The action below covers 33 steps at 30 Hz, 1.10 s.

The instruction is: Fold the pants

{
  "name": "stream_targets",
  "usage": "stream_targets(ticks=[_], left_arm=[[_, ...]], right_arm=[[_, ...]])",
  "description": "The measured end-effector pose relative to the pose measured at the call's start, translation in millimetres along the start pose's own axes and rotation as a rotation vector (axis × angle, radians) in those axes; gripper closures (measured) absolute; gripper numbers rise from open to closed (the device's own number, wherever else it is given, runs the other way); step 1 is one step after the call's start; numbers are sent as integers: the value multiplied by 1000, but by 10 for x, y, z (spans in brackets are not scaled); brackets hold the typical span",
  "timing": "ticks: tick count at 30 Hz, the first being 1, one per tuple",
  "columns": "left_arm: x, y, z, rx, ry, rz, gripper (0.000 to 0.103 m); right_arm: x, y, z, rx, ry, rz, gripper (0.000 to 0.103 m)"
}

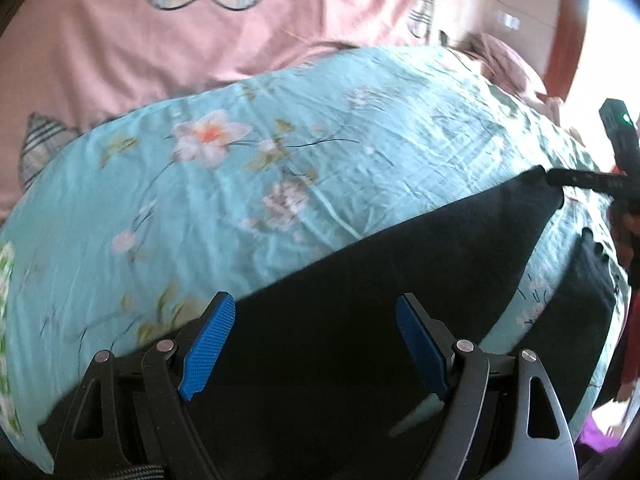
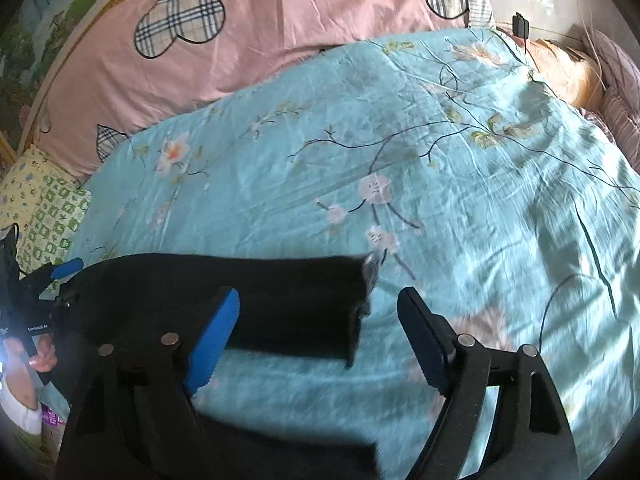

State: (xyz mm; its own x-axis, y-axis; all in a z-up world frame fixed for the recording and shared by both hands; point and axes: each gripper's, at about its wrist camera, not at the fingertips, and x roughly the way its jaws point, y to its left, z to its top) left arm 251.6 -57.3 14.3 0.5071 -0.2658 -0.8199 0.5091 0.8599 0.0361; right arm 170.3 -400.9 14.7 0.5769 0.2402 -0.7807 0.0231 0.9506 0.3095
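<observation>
The black fabric pants [image 1: 360,300] are laid on the light blue floral cotton bedsheet [image 1: 248,184]. In the left wrist view they fill the gap between the fingers of the left gripper [image 1: 316,344] and run forward and to the right, tapering to a corner at which a dark finger of the right gripper [image 1: 580,180] is seen; whether that finger touches the cloth cannot be told. In the right wrist view a black band of the pants [image 2: 260,304] lies across the left finger and ends in a ragged edge between the two fingers of the right gripper [image 2: 320,340], and a second dark fold is seen below, close to the gripper body. Bare sheet is seen under the right finger and beyond it.

Both pairs of blue-padded fingers [image 2: 216,336] are spread wide, and nothing is clamped by either. The left gripper [image 2: 60,276] is seen at the left end of the band, held by a hand [image 2: 40,356].

Ahead of the fingers a wide stretch of wrinkled sheet lies open. Further ahead a pink quilt with plaid heart patches [image 2: 280,32] is spread, with a green-and-yellow patterned cloth [image 2: 52,216] to its left and a mauve ribbed blanket [image 2: 616,76] far to the right.
</observation>
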Motion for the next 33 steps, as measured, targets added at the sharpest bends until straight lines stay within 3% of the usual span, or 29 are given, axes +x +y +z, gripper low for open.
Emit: stream_targets(ticks=[10,14,15,18,19,20,22,25,33], left_arm=[[608,-7,370,119,88,-150,20],[838,-72,410,204,166,-187,22],[900,-75,416,214,184,-197,25],[1006,-51,428,203,226,-261,37],[1015,-43,435,197,237,-295,50],[1005,-48,441,193,243,-324,57],[951,-86,432,199,247,-347,89],[821,-198,392,231,220,-323,96],[222,-327,206,169,135,-315,98]], right_arm=[[359,-138,193,-31,82,10,41],[409,-87,233,-61,102,51,57],[418,-74,245,-72,106,54,60],[444,-48,267,-98,117,61,81],[439,-44,258,-101,115,62,88],[439,-43,259,-105,114,61,91],[424,-52,260,-109,110,70,93],[368,-33,254,-128,99,81,94],[54,8,254,-171,20,124,95]])
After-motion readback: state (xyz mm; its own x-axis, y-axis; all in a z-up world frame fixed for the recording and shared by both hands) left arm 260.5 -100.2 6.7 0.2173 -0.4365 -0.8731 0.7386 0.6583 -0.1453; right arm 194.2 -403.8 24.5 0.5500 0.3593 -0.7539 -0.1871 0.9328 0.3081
